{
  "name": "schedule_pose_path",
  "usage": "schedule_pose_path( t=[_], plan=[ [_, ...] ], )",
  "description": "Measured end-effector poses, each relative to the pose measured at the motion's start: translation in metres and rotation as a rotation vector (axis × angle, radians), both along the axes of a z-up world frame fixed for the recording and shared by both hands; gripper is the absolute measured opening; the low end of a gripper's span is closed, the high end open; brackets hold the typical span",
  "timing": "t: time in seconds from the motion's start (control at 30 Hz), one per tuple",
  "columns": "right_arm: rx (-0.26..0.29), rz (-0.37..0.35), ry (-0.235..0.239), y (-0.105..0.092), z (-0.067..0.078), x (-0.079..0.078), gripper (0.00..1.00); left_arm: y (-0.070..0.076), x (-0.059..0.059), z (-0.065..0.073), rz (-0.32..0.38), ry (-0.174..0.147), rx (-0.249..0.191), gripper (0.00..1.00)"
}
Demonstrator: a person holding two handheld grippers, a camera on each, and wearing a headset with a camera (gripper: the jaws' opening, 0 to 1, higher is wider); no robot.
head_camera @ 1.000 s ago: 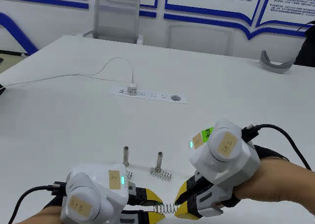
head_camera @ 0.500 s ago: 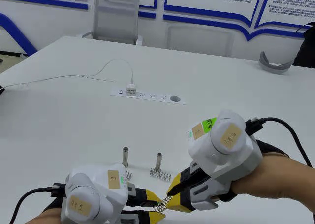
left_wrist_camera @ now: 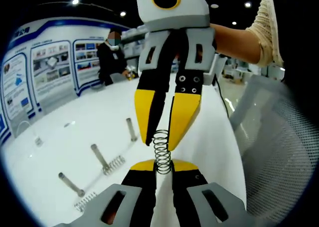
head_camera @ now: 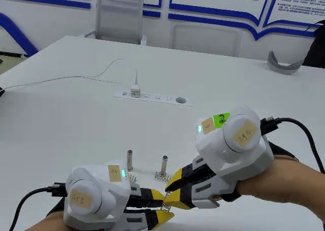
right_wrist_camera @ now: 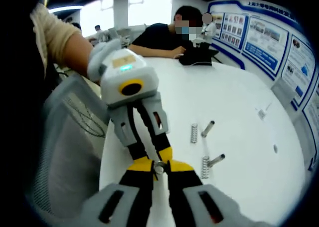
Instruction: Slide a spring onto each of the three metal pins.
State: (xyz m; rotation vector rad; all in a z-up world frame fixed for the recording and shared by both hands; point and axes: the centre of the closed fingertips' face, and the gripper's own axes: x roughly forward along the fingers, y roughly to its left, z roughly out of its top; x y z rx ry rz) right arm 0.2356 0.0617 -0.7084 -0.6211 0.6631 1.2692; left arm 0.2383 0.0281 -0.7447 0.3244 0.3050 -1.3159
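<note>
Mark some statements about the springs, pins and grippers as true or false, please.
1. The left gripper and right gripper both grip one spring. True.
2. A power strip lies beyond the pins. True.
3. One pin already carries a spring. False: the pins are bare, and two loose springs lie beside them on the table.
4. The pins lie flat. False: they stand upright.
</note>
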Motion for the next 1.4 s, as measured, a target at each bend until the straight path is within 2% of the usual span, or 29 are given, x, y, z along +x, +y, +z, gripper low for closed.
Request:
schedule_pose_path(
  t=[0.2,0.73,1.03,1.4],
  plan=[
    [0.013,-0.008,-0.014,-0.001,0.002,0.003,0.14,0.001,0.005,0.002,0.029,0.030,-0.035,0.10],
    [0.085,-0.086,-0.035,-0.001,0.008,0.011,0.13,0.001,0.010,0.012,0.054,0.056,-0.091,0.10],
    [0.105,-0.104,-0.022,0.000,0.010,0.011,0.12,0.000,0.010,0.013,0.047,0.039,-0.097,0.11],
    [0.097,-0.125,-0.031,-0.008,0.012,0.016,0.12,0.011,0.015,0.017,0.085,0.040,-0.109,0.25]
  ],
)
